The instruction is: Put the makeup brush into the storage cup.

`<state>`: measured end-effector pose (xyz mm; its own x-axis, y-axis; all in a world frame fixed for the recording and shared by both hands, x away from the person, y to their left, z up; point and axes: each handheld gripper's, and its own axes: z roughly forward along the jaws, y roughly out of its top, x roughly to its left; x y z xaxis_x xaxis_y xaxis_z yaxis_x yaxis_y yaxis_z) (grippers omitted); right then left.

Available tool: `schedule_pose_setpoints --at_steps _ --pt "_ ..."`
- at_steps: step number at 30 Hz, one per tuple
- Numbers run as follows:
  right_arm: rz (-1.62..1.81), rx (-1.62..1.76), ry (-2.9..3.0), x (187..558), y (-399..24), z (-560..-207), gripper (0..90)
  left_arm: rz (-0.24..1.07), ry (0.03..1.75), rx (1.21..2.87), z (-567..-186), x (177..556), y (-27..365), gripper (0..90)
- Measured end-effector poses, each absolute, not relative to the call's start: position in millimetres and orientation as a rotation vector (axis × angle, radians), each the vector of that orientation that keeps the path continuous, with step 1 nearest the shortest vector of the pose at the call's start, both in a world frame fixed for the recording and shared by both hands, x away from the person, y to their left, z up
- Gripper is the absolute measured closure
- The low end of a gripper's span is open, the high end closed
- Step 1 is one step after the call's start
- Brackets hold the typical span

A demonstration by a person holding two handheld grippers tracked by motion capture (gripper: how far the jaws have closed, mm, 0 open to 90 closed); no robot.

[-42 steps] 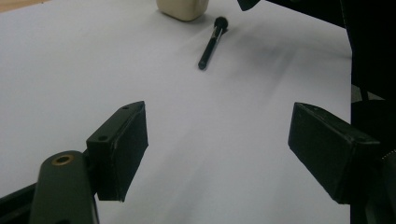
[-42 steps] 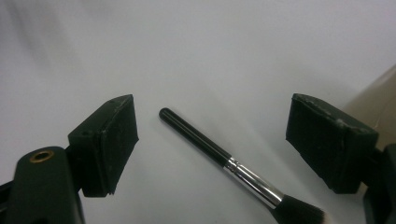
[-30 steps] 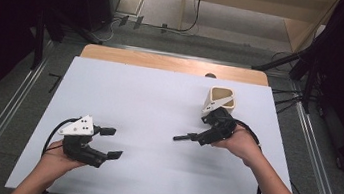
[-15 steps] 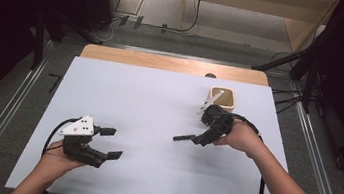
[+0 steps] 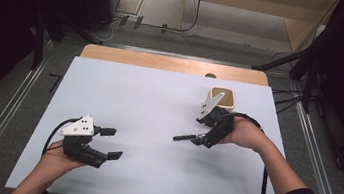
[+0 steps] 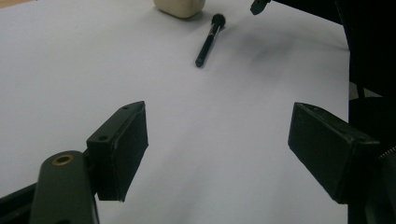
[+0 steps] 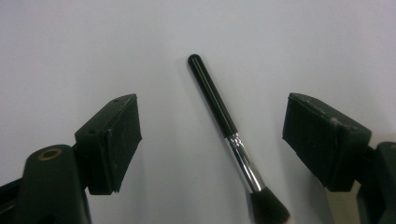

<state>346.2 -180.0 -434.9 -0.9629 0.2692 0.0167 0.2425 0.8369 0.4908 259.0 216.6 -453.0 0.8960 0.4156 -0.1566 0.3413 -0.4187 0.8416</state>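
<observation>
A black makeup brush (image 5: 186, 137) with a silver ferrule lies flat on the white table. My right gripper (image 5: 203, 135) hovers just over its bristle end. In the right gripper view the brush (image 7: 219, 109) runs up between the two jaws of that gripper (image 7: 212, 116), which stands open and touches nothing. The brush's handle points away from it. My left gripper (image 5: 111, 143) rests open near the front left of the table, well apart from the brush. Its own view shows its wide-set jaws (image 6: 219, 130) over bare table, with the brush (image 6: 208, 42) far ahead.
A small beige square cup (image 5: 223, 97) stands upright just behind the right hand, also seen as the cup (image 6: 180, 7) beyond the brush. The white table sheet (image 5: 149, 104) ends at a wooden strip at the back. Metal rails and cables run along both sides.
The right hand has shifted and turned slightly over the brush, uncovering more of the cup. The brush and the left gripper have stayed where they were.
</observation>
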Motion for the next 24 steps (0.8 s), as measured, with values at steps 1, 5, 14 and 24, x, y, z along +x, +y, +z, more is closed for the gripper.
schedule_pose_setpoints --at_steps 1,5,14,24 --pt "0.78 0.413 2.96 346.2 -180.0 -434.9 20.2 0.088 0.548 2.04 -453.0 259.2 216.8 20.4" --pt "0.776 0.348 2.967 353.1 -183.8 -437.0 20.8 0.078 0.551 2.028 -452.3 259.1 217.5 20.5" --pt "0.808 0.191 2.983 358.6 -187.9 -445.7 24.0 0.08 0.544 2.036 -452.4 258.5 217.1 20.5" --pt "0.601 0.099 3.013 358.2 -176.8 -449.0 23.7 0.081 0.543 2.035 -452.3 258.4 217.1 20.5"
